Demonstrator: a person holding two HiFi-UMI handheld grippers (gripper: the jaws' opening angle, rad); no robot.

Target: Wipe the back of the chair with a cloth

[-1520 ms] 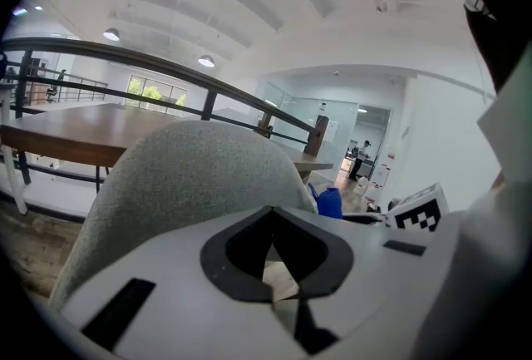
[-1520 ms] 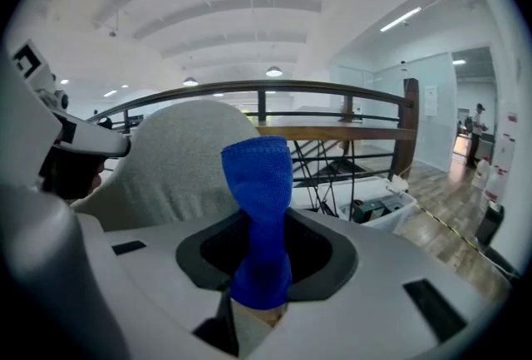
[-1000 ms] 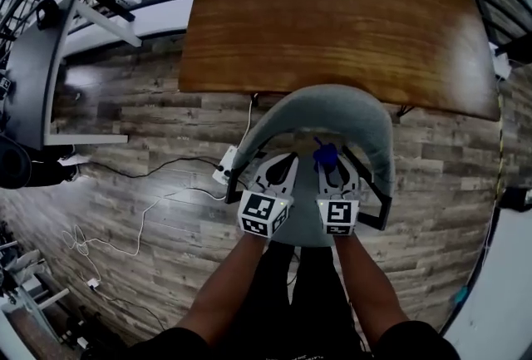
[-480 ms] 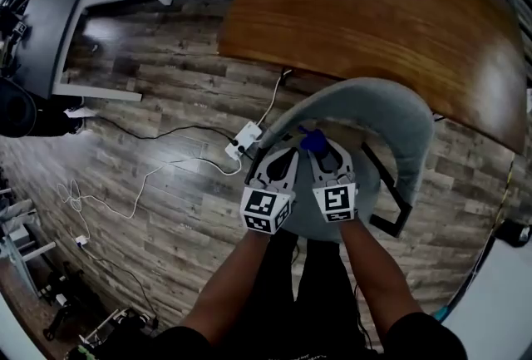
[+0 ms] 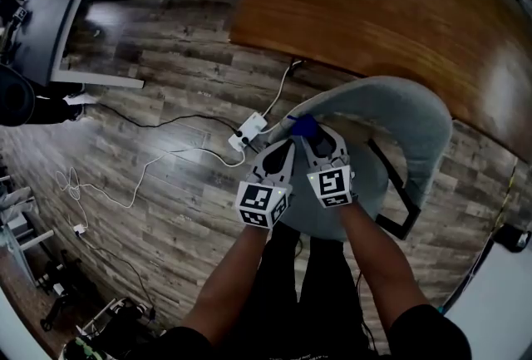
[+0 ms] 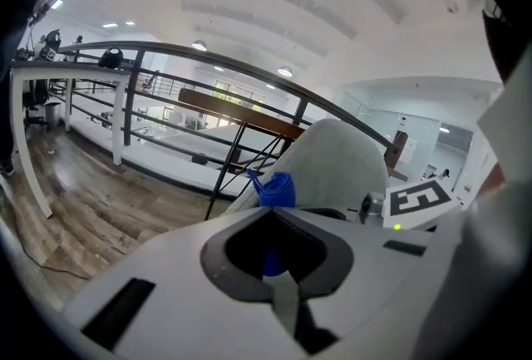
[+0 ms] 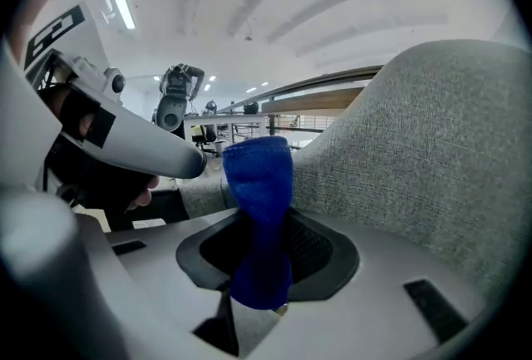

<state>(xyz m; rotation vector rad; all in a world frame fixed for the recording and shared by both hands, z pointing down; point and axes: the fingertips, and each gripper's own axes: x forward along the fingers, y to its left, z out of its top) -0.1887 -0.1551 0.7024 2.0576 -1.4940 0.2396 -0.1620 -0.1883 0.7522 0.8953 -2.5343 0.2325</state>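
Observation:
The grey fabric chair curves in front of me, its backrest filling the right of the right gripper view. A blue cloth sits at the left end of that backrest. My right gripper is shut on the cloth, which stands up out of the jaws against the grey fabric. My left gripper hovers close beside it on the left with its jaws together and nothing in them. From the left gripper view, the cloth shows just beyond the jaws, before the chair back.
A brown wooden table stands just beyond the chair. A white power strip with trailing cables lies on the wood floor to the left. A dark desk is at far left. A metal railing runs behind.
Both grippers and the blue cloth have moved left along the chair back, from its inner middle to its left end. My head view has shifted with them.

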